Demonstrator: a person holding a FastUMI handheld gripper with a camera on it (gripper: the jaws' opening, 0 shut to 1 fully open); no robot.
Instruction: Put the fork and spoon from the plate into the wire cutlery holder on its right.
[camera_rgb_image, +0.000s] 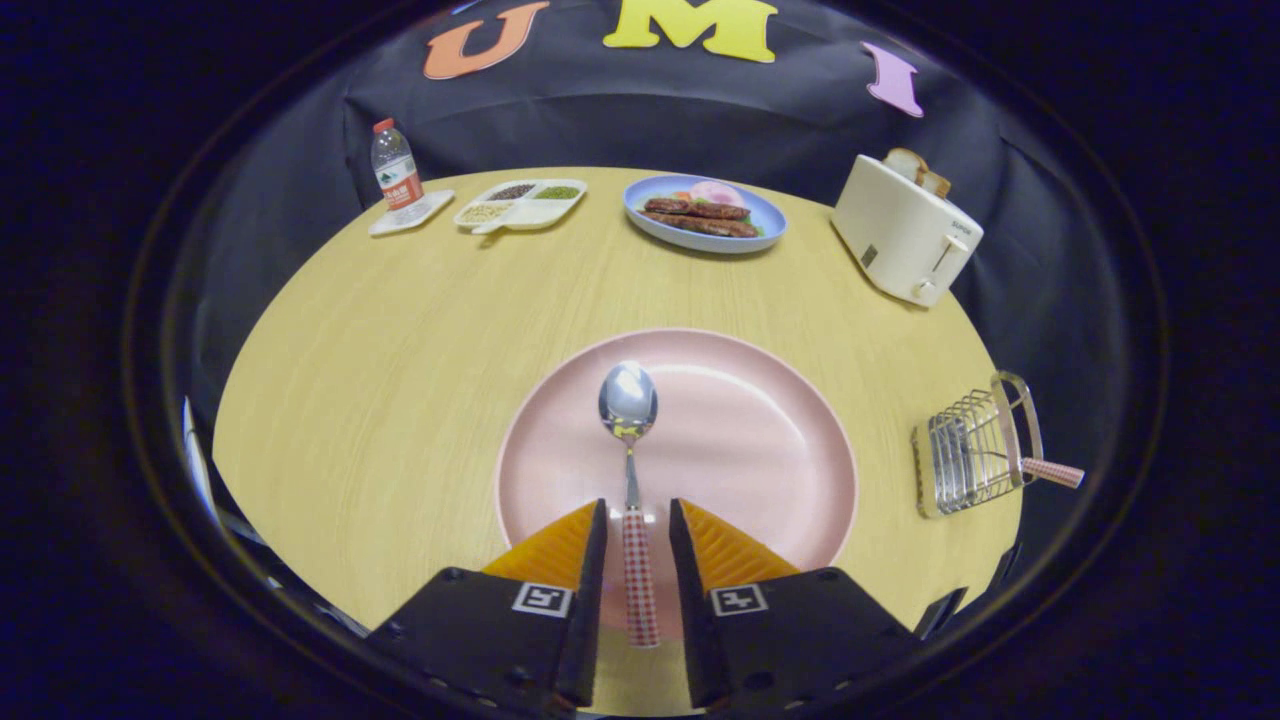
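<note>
Here, open jaws straddle one spoon on the plate; the holder seemingly has one handle.

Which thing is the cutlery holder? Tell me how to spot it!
Find the big pink plate ahead of the gripper, whose fingers are open on either side of the spoon handle. To the plate's right, near the table edge, sits the wire cutlery holder. It is the one see-through metal basket, with a checked handle sticking out.
</note>
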